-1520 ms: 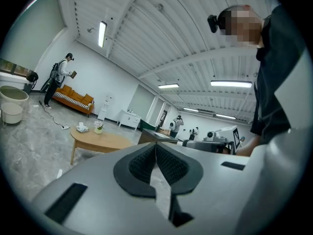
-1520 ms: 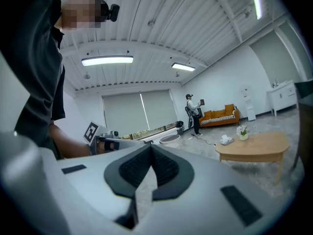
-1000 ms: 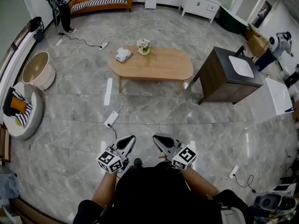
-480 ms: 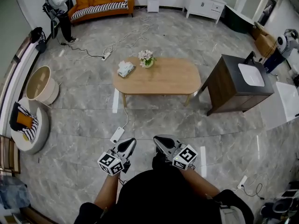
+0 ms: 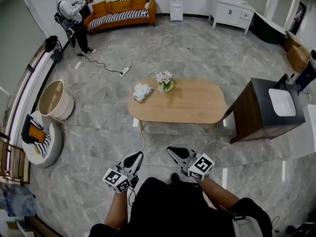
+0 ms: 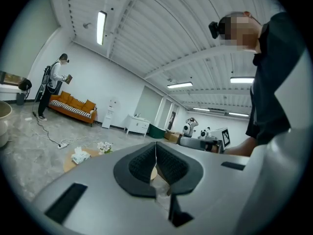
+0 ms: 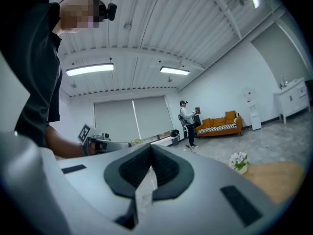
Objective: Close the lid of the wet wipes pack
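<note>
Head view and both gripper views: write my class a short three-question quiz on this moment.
1. True or false: the left gripper grips the pale wet wipes pack.
2. Beside that pack on the oval wooden table stands: A a small pot of white flowers; B a glass bottle; C a red mug.
3. Fill in: the jaws of the right gripper are ____.
Key: 1 false; 2 A; 3 shut.

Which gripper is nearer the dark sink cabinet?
Right. The dark sink cabinet lies ahead and to the right of the right gripper; the left gripper is held alongside, on the far side from the cabinet.
</note>
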`<state>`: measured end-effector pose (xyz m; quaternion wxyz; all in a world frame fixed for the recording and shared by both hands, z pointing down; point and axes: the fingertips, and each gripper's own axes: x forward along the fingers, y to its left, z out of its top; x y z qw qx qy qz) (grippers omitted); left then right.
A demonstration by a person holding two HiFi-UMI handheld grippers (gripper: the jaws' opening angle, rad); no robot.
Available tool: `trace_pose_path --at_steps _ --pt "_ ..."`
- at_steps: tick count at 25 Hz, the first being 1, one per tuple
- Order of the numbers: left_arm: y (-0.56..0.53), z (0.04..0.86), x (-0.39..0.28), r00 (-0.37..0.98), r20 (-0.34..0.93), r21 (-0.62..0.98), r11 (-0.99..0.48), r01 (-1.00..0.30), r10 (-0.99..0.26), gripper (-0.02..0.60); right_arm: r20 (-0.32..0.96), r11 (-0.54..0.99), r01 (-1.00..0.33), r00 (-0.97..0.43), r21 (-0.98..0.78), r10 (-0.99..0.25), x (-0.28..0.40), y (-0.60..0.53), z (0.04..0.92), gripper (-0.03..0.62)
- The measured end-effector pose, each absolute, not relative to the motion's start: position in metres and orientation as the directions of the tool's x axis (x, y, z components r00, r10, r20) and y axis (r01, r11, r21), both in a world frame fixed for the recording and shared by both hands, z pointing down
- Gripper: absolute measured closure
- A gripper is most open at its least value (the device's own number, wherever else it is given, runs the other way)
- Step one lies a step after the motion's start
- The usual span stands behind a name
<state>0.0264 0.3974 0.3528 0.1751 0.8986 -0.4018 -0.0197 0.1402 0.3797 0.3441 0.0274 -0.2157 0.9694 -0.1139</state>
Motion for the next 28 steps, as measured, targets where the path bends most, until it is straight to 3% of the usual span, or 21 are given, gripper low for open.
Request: trace_pose_path --at_steps 5,15,21,28 --pt "0.344 0.380 -0.007 0.635 0.125 0.387 -0.552 -0.739 -0.763 0.566 0.016 0.870 -0.427 -0.900 -0.247 -0.436 0.126 0.313 0.360 0.583" --pt "0.178 0.373 -0.099 0.604 0.027 0.438 -0.534 -0.724 -0.797 0.566 0.080 0.872 -0.464 -0.886 -0.158 -0.457 0.063 0.166 0.342 0.583" --pt "0.112 0.388 -0.112 0.673 0.033 0.463 -0.585 -0.666 -0.739 0.566 0.082 0.870 -0.475 -0.880 -0.132 -0.468 0.012 0.092 0.335 0.583" --pt "0.046 0.403 -0.105 0.715 0.047 0.495 -0.606 -0.623 -0.697 0.566 0.146 0.868 -0.487 -0.869 -0.094 -0.472 0.018 0.019 0.352 0.583"
